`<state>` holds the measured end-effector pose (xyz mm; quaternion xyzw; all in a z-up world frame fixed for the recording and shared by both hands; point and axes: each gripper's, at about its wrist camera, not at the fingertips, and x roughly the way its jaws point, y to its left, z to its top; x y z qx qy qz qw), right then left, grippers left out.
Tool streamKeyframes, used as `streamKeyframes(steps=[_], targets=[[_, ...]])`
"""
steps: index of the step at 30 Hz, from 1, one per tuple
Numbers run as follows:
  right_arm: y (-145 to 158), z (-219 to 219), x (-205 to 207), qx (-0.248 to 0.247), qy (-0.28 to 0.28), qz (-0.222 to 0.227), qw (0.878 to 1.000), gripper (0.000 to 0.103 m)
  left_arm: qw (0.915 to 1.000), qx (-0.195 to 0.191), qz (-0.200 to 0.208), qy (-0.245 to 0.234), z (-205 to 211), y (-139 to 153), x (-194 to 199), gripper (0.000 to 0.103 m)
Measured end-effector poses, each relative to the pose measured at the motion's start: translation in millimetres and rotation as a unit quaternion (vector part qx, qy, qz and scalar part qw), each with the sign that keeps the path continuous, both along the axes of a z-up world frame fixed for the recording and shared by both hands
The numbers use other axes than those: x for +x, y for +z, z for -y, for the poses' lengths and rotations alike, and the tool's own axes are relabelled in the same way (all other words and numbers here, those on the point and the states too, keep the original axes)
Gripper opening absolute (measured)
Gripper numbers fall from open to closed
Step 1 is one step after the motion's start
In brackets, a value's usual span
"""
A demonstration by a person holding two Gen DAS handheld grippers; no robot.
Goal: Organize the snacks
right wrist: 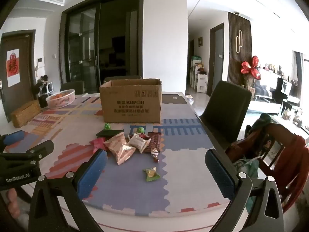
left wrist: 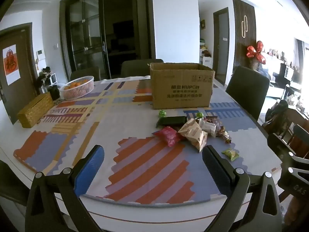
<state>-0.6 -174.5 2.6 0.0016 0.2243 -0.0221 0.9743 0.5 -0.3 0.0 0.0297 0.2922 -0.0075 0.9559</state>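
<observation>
A pile of snack packets [left wrist: 190,130] [right wrist: 127,143] lies on the patterned table in front of an open cardboard box [left wrist: 181,86] [right wrist: 132,100]. It holds a red packet [left wrist: 168,135], a tan packet [left wrist: 195,134] [right wrist: 119,147], a dark flat pack [left wrist: 171,120] and small green sweets. A green packet [left wrist: 230,154] [right wrist: 151,174] lies alone nearer the edge. My left gripper [left wrist: 154,160] stands open and empty over the near table edge, left of the pile. My right gripper [right wrist: 156,166] is open too, with the lone green packet seen between its fingers, untouched.
A white basket of oranges [left wrist: 78,86] [right wrist: 60,98] and a woven box [left wrist: 35,110] [right wrist: 25,113] stand at the far left. Dark chairs [left wrist: 247,94] [right wrist: 226,112] flank the table's right side and far end. A wooden chair with clothes [right wrist: 270,158] is close at right.
</observation>
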Motion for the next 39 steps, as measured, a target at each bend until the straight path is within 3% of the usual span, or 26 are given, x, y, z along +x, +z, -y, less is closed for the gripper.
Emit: streamKeyframes(steps=[10, 12, 39], targets=[[0.1, 0.4, 0.3, 0.000, 0.001, -0.007, 1.000, 0.103, 0.9997, 0.014, 0.009, 0.019, 21.0, -0.1, 15.4, 0.103], [0.3, 0.2, 0.2, 0.000, 0.002, -0.006, 1.000, 0.103, 0.9998, -0.003, 0.020, 0.006, -1.5, 8.0, -5.7, 0.103], [1.0, -1.0, -1.5, 0.000, 0.001, -0.006, 1.000, 0.103, 0.9995, -0.007, 0.031, 0.000, -2.2, 10.9, -11.0, 0.103]])
